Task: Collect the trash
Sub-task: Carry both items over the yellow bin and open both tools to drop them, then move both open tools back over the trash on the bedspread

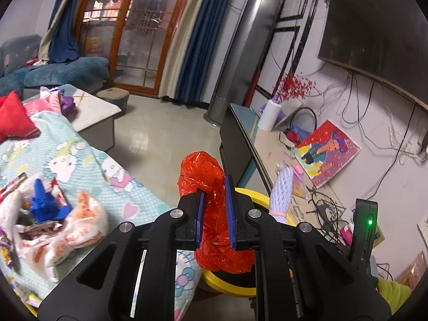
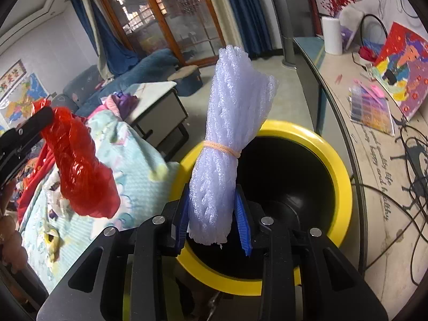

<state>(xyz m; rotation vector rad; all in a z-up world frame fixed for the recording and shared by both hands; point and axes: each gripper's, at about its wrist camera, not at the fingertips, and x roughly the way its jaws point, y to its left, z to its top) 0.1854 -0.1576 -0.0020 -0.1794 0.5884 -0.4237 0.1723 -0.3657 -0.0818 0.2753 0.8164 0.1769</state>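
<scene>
My left gripper (image 1: 215, 203) is shut on a crumpled red plastic bag (image 1: 206, 171) and holds it above the near rim of a yellow-rimmed black bin (image 1: 256, 195). My right gripper (image 2: 212, 214) is shut on a white foam net bundle (image 2: 230, 123) tied with a rubber band, upright over the bin (image 2: 339, 165). The foam bundle also shows in the left wrist view (image 1: 282, 190), and the red bag with the left gripper shows in the right wrist view (image 2: 80, 165). More trash lies on the cartoon blanket: white plastic bags (image 1: 77, 230) and wrappers.
The blanket-covered surface (image 1: 88, 165) is left of the bin. A long TV counter (image 2: 374, 160) with cables, a painting (image 1: 329, 152) and a paper roll (image 1: 270, 115) runs on the right. A coffee table (image 1: 99, 112), sofa and tower air conditioner (image 1: 240, 53) stand beyond.
</scene>
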